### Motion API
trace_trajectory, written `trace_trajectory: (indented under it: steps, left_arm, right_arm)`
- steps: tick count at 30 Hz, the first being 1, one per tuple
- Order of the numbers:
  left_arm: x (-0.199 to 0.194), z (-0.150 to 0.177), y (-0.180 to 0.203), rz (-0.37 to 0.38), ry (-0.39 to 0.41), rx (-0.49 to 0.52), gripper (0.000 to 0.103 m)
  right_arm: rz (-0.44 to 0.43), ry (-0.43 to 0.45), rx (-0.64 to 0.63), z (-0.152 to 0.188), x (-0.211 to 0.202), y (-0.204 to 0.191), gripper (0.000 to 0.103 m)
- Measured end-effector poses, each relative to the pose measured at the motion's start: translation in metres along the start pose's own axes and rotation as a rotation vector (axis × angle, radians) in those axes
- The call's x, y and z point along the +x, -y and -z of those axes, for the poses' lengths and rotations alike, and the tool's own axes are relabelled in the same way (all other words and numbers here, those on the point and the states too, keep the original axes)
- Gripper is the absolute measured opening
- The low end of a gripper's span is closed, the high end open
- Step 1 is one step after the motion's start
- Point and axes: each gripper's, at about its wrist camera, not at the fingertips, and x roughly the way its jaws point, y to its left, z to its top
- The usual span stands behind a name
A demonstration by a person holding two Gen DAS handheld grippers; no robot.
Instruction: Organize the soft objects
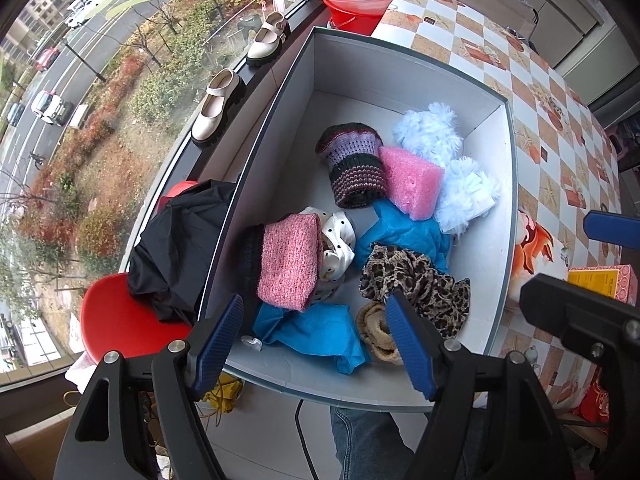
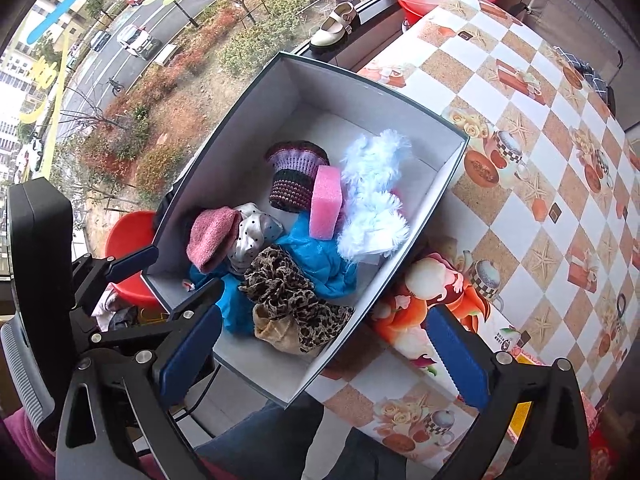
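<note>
My left gripper (image 1: 316,344) is held out in front of me with its blue-padded jaws spread wide and nothing between them. My right gripper (image 2: 324,354) sits just beside it, level with it, its jaws also spread wide and holding nothing. My jeans-clad legs (image 1: 360,444) show below.

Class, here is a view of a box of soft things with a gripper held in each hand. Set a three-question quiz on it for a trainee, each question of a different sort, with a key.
1. True or false: the pink foam block lies outside the box.
2. Which item touches the foam block on its window side? A) striped knit roll B) leopard-print cloth C) beige shoe
3. Fill in: both the left gripper and the right gripper are ____ and hold nothing.

Key: 1 false; 2 A; 3 open.
</note>
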Motion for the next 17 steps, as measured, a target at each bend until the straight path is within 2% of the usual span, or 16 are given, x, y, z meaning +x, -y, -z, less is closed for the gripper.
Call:
trace_trajectory:
  steps: [6, 13, 14, 17]
  left_arm:
    - [-0.001, 0.001, 0.001, 0.000, -0.003, 0.008, 0.077]
    - [0.000, 0.000, 0.003, -0.004, -0.012, 0.026, 0.078]
    - [-0.001, 0.000, 0.002, -0.001, -0.002, 0.028, 0.078]
    - [-0.014, -0.001, -0.001, 0.070, 0.088, 0.024, 0.078]
  right_arm:
    - [0.063, 0.014, 0.001, -0.001, -0.001, 0.002, 0.103]
    - [0.062, 0.000, 0.012, 0.001, 0.002, 0.004, 0.103]
    - [0.062, -0.001, 0.013, 0.001, 0.002, 0.004, 0.103]
    - [0.060, 0.001, 0.016, 0.001, 0.003, 0.004, 0.103]
